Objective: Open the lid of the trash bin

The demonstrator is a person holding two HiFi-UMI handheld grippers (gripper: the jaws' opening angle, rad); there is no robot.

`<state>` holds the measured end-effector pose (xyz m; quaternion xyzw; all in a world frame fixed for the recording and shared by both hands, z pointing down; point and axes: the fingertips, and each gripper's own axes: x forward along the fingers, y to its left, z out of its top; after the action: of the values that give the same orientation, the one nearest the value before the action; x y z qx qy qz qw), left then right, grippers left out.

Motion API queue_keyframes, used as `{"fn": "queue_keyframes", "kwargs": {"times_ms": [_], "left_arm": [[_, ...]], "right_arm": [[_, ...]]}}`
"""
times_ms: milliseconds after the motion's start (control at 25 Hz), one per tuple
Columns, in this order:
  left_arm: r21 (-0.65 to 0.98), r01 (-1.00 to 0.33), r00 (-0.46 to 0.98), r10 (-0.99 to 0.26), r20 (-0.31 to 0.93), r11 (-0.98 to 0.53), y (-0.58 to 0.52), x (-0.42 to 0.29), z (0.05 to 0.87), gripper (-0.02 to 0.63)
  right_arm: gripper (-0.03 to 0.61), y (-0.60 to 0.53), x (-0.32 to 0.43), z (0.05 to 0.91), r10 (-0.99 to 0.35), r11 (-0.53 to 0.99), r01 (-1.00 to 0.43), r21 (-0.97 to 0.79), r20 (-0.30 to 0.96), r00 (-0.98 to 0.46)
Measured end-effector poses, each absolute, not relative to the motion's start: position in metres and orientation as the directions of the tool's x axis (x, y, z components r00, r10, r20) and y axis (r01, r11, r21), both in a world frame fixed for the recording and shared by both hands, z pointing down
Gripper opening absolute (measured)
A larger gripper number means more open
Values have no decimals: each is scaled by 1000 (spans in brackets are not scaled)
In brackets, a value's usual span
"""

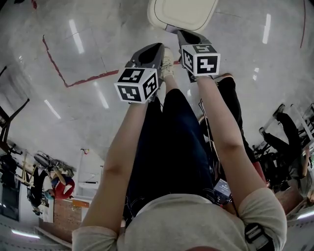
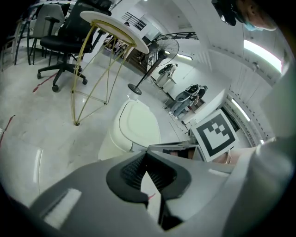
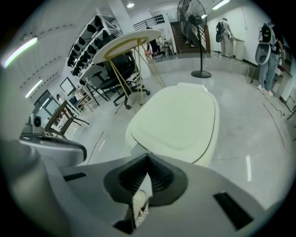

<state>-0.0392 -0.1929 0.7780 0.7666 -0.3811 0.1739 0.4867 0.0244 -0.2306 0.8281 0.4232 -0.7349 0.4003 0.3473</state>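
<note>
Both my left gripper [image 2: 147, 153] and right gripper [image 3: 148, 155] are pressed together, holding nothing. Closed, the trash bin lid [image 1: 182, 12] sits at top centre of the head view, just beyond my jaws. I judge it light, rigid, smooth plastic; hook under its near rim.

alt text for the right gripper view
The right gripper, jaws together and holding nothing, points at a cream trash bin with its lid shut on a glossy grey floor. Behind stand a round table with yellow legs, office chairs and a pedestal fan.
</note>
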Motion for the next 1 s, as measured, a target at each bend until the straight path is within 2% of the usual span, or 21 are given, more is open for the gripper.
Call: {"fn": "queue_keyframes", "kwargs": {"times_ms": [720, 1000], "left_arm": [[620, -739, 671, -368, 643, -264, -189, -33, 790, 9], [610, -745, 665, -375, 645, -271, -189, -32, 787, 9]], "right_arm": [[8, -221, 24, 844, -261, 316, -903, -291, 888, -378], [8, -221, 23, 843, -291, 324, -908, -264, 886, -361]]}}
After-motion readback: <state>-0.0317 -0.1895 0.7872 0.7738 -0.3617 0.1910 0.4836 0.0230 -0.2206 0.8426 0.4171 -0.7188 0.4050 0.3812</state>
